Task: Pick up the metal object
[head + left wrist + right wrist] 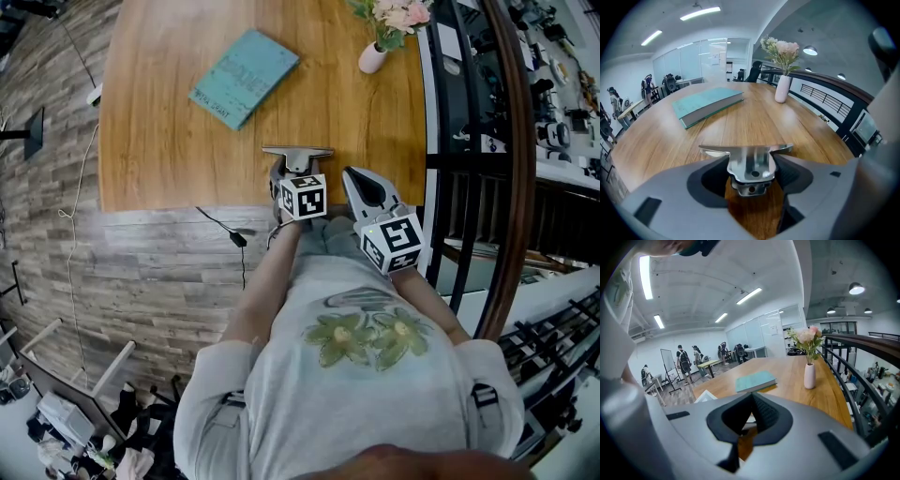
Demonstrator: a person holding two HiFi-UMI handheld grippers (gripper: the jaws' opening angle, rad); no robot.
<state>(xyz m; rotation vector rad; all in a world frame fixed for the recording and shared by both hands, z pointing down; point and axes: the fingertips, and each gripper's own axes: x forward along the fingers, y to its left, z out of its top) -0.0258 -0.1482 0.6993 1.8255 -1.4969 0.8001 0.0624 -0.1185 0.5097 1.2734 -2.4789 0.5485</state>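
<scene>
left claw [294,172] holding metal object [297,152], wooden table [169,141]

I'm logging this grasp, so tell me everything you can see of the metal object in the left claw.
The metal object is shiny, silver-coloured and T-shaped. It has a thin flat crossbar and a narrower block with two round holes in its face. The left claw is shut on the block from both sides, with the crossbar just beyond the jaw tips. It sits over the wooden table near the table's front edge. Whether it touches the wood can't be told.
</scene>
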